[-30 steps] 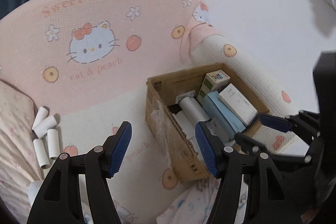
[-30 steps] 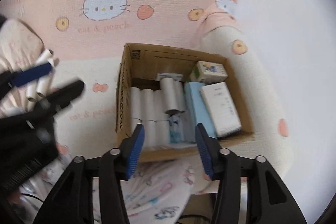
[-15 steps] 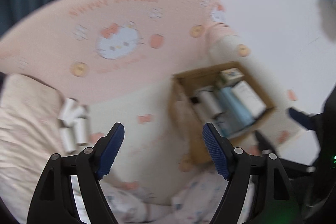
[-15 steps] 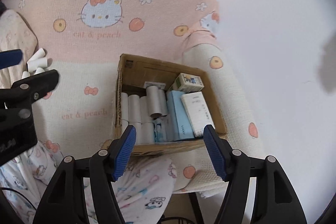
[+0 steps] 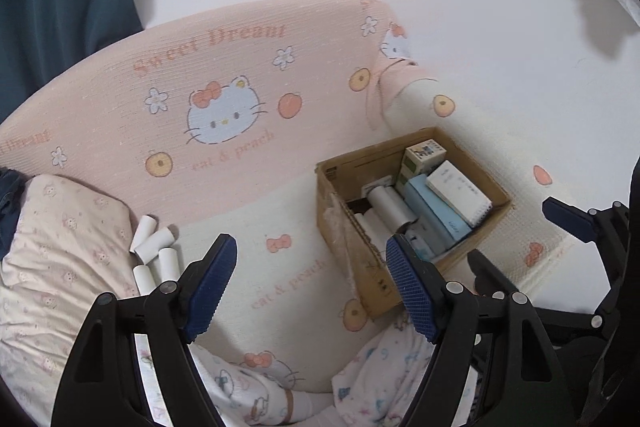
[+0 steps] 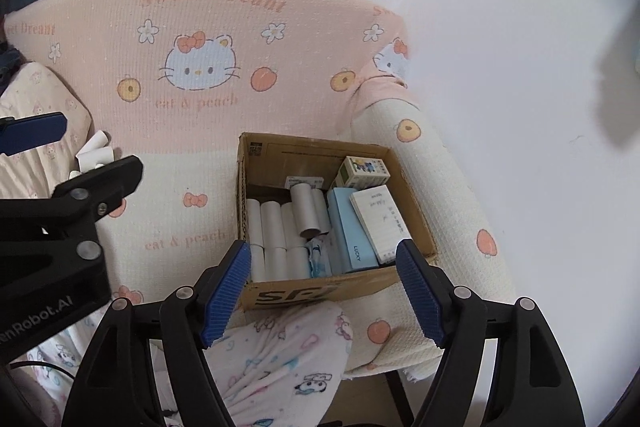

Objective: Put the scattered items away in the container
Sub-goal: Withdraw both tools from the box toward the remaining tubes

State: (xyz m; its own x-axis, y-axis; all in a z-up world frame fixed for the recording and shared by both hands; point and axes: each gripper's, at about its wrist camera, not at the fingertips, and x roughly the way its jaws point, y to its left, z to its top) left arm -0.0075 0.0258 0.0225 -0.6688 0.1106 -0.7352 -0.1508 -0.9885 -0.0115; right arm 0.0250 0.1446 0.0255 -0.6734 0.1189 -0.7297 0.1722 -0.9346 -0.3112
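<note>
Right wrist view: one cardboard box (image 6: 316,293) on the sofa seat (image 6: 172,227) holds three small packages and many white paper tubes. Four more tubes (image 5: 154,251) lie beside one pillow (image 5: 52,247). Left gripper (image 5: 310,289) gapes empty; right gripper (image 6: 322,297) is opening, empty.

box (image 6: 332,291) on sofa seat (image 6: 168,227), rolls (image 6: 276,227) inside, loose tubes (image 5: 154,251) left

Your open cardboard box (image 6: 288,297) on the sofa seat holds white paper tubes (image 6: 276,223) and small cartons; four loose tubes (image 5: 154,247) lie beside the pillow.
</note>
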